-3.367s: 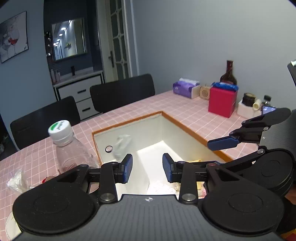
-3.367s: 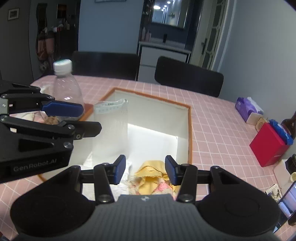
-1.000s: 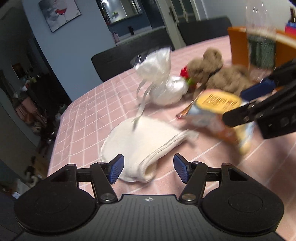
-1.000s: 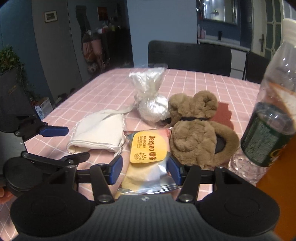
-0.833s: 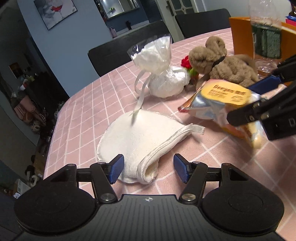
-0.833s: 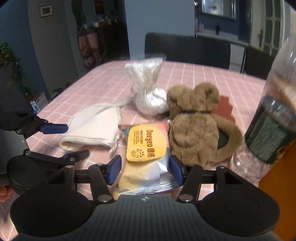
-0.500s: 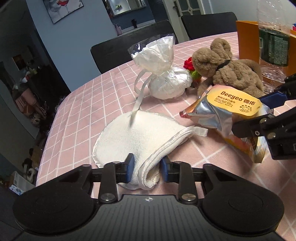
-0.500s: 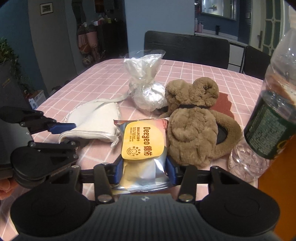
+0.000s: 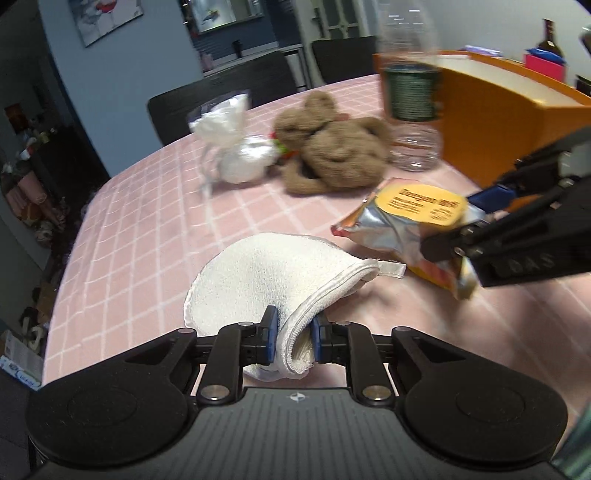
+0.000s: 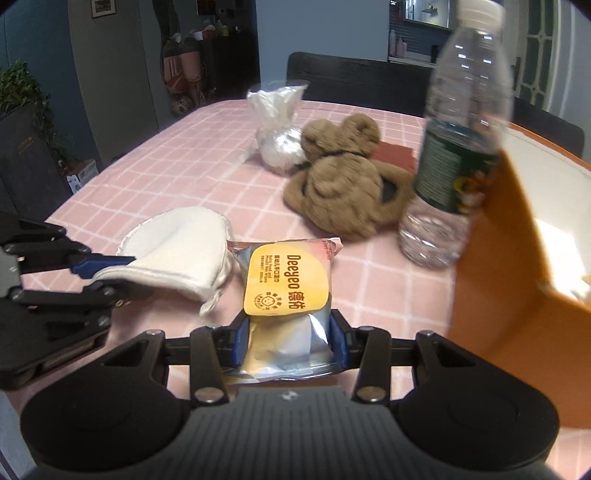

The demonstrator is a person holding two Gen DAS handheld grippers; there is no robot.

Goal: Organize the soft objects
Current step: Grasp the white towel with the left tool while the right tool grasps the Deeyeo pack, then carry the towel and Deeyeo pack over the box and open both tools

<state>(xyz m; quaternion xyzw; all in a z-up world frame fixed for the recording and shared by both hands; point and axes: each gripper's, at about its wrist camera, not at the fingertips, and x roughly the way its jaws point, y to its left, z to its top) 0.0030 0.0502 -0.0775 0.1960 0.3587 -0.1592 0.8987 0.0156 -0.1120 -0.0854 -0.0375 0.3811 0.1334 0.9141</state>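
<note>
My surface (image 9: 155, 229) wears a pink checked cloth. Black chairs (image 10: 354, 79) stand along its far edge against blue-grey walls (image 9: 62, 62). A framed picture (image 9: 110, 16) hangs near a lit mirror (image 9: 221, 14); a potted plant (image 10: 22, 96) sits in the dim corner.

On the counter (image 10: 177, 162) the count runs: one white folded cloth (image 9: 266, 273), one foil wipes packet (image 10: 286, 295) with a yellow label, one brown plush toy (image 10: 343, 184), one tied white plastic bag (image 10: 277, 129), one clear water bottle (image 10: 458, 147), and one orange-walled box (image 10: 517, 295) at the right. Two grippers are in view, the left gripper (image 9: 293, 334) and the right gripper (image 10: 286, 341). Two dark chairs (image 9: 221, 103) stand at the far side.
</note>
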